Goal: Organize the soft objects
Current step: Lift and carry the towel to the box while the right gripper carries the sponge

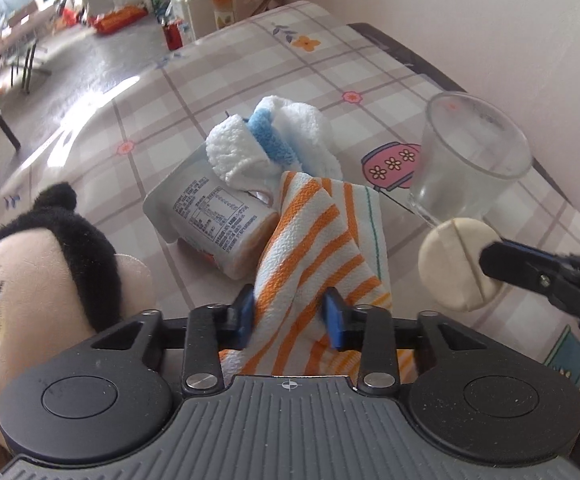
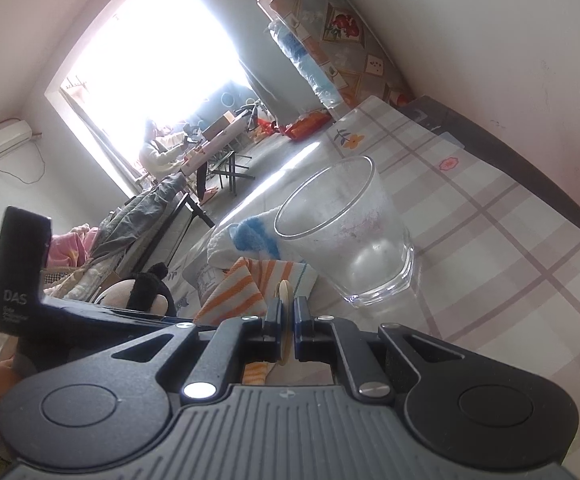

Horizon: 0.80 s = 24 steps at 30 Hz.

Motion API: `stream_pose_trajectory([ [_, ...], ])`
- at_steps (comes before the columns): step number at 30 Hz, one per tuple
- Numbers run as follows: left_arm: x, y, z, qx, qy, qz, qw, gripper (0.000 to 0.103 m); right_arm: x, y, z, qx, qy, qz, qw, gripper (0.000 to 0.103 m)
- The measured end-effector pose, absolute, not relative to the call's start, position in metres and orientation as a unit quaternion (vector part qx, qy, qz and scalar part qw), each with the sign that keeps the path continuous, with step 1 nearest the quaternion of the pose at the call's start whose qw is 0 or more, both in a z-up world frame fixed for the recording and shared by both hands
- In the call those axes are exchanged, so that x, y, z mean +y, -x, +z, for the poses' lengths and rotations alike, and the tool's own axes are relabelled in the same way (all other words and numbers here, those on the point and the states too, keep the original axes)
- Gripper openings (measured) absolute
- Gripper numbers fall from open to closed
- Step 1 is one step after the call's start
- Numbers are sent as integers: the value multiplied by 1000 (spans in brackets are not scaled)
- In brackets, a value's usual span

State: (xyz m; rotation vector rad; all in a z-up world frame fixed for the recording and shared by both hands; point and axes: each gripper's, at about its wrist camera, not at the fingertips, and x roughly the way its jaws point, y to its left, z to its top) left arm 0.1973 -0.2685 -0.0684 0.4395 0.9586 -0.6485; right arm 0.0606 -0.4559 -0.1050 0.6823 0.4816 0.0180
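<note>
My left gripper (image 1: 290, 316) is shut on an orange-and-white striped cloth (image 1: 310, 240), which drapes onto the table. My right gripper (image 2: 287, 316) is shut on a round cream powder puff (image 1: 456, 264), seen edge-on in the right wrist view (image 2: 286, 294); the right gripper (image 1: 490, 260) also shows in the left wrist view, right of the cloth. A white-and-blue fluffy sock (image 1: 270, 140) lies behind the cloth. A plush doll head (image 1: 42, 272) with black hair sits at the left.
A clear glass (image 1: 470, 160) stands at the right, close to the puff; it also shows in the right wrist view (image 2: 350, 232). A plastic pouch (image 1: 210, 216) lies under the sock. The checked tablecloth (image 1: 250, 64) runs to the wall on the right.
</note>
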Motion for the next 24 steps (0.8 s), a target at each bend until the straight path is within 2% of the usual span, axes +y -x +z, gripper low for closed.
stream_pose_trajectory([
  [1, -269, -190, -66, 439, -216, -305, 817, 21, -455, -61, -105, 235, -329, 10, 914, 6],
  [5, -265, -168, -53, 415, -212, -313, 827, 15, -450, -64, -103, 237, -317, 17, 918, 6],
  [15, -230, -125, -4, 365, -181, -330, 852, 14, -423, -45, -77, 202, -270, 28, 941, 6],
  [24, -142, -93, 58, 308, -128, -288, 898, 14, -366, -28, -21, 163, -239, 112, 951, 6],
])
